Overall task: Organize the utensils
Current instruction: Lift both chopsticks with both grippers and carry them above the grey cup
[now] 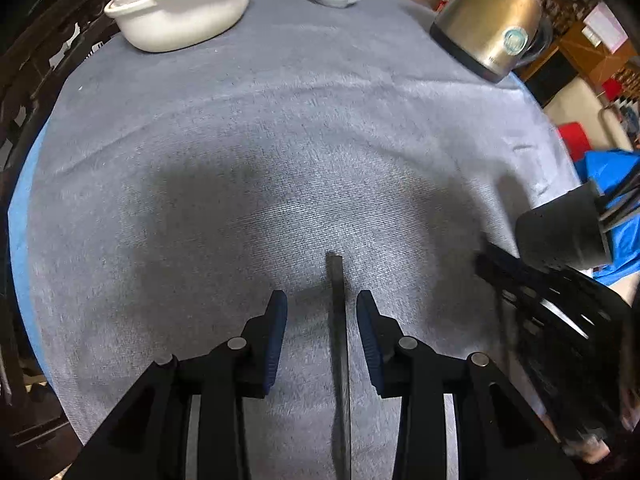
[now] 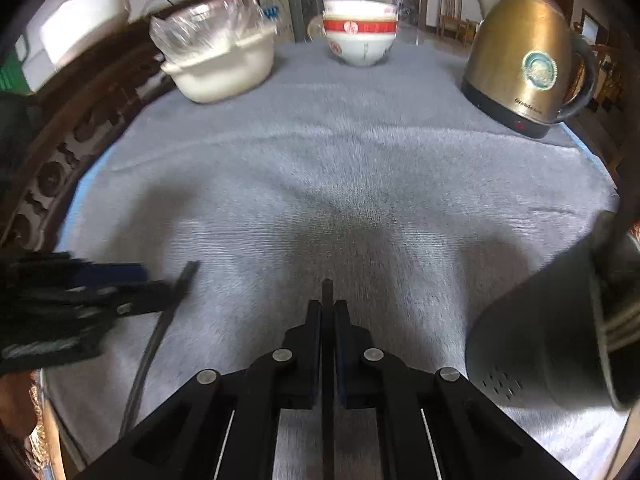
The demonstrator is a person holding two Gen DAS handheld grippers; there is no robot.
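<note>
Nearest in the left wrist view, the left tool stands with its blue-padded fingers spread apart, and a dark chopstick lies on the grey cloth between them, closer to the right finger; no pad presses it. In the right wrist view the right tool is closed on a second chopstick, whose tip pokes out just past the pads while its length runs back between the arms of the tool. To the right of that tool a dark perforated utensil holder lies tilted with its mouth facing right, and stick-like utensils show at its opening; the same holder appears at the right edge of the left view. Left of the right tool, the left tool is seen as a blurred black shape with the first chopstick slanting across the cloth beside it. Toward the far side of the surface stand a white basin with crumpled clear plastic in it on the left, stacked red-and-white bowls in the middle, and a gold electric kettle on the right, all well apart from the tools.
</note>
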